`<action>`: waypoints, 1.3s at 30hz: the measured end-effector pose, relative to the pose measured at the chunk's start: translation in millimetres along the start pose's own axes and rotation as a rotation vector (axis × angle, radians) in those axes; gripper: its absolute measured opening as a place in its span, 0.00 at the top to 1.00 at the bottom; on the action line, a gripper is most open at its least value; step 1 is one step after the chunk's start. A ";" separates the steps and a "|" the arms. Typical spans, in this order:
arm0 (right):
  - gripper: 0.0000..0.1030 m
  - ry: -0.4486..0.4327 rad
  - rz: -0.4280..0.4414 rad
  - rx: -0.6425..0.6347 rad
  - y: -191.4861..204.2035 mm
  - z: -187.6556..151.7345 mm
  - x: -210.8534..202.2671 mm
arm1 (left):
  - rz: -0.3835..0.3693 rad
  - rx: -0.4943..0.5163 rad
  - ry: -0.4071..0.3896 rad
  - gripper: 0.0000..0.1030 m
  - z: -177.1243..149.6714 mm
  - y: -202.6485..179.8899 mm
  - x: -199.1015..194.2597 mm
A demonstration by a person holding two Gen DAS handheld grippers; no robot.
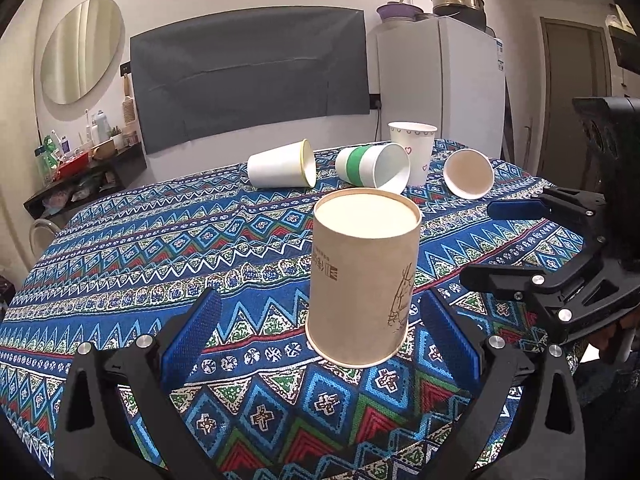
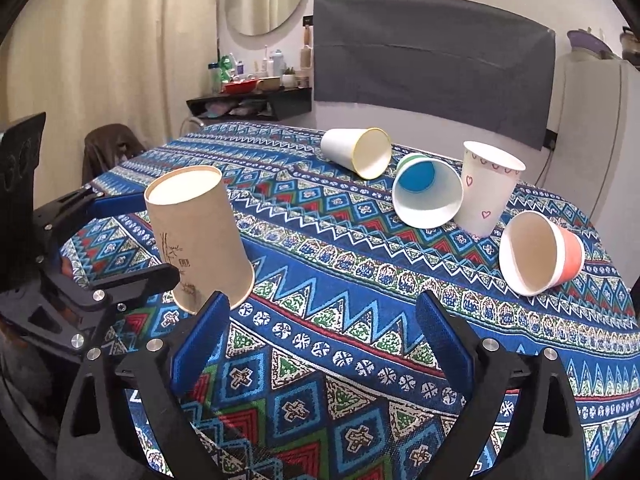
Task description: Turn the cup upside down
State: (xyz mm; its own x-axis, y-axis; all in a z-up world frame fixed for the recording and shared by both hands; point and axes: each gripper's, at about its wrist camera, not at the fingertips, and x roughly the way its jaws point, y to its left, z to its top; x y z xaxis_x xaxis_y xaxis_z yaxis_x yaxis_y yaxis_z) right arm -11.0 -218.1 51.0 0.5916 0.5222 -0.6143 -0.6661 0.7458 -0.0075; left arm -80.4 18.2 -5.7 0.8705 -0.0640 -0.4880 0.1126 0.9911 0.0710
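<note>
A brown paper cup [image 1: 362, 276] stands upside down, rim on the patterned tablecloth [image 1: 132, 256], base up. It also shows in the right wrist view [image 2: 198, 236]. My left gripper [image 1: 320, 328] is open, its blue pads on either side of the cup without touching it. My right gripper [image 2: 320, 328] is open and empty, to the right of the brown cup, above the cloth. Each gripper shows in the other's view: the right gripper [image 1: 492, 244] at the right edge, the left gripper [image 2: 140, 240] at the left edge.
At the back of the table, a white cup [image 1: 280, 170] with a yellow rim lies on its side, as do a green-banded cup [image 1: 372, 168] and an orange cup [image 2: 540, 254]. A white cup [image 1: 416, 152] with hearts stands upright. A fridge [image 1: 448, 80] stands behind.
</note>
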 end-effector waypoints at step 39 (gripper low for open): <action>0.13 -0.004 0.035 0.017 -4.1 -0.6 1.9 | -0.021 -0.022 0.029 0.06 -1.3 3.2 6.5</action>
State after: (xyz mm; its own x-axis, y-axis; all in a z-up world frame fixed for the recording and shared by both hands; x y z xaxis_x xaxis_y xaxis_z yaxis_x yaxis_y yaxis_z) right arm -7.5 -220.4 49.4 0.5699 0.5498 -0.6107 -0.6789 0.7337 0.0270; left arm -75.0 21.1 -9.7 0.8536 -0.0816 -0.5145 0.1199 0.9919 0.0417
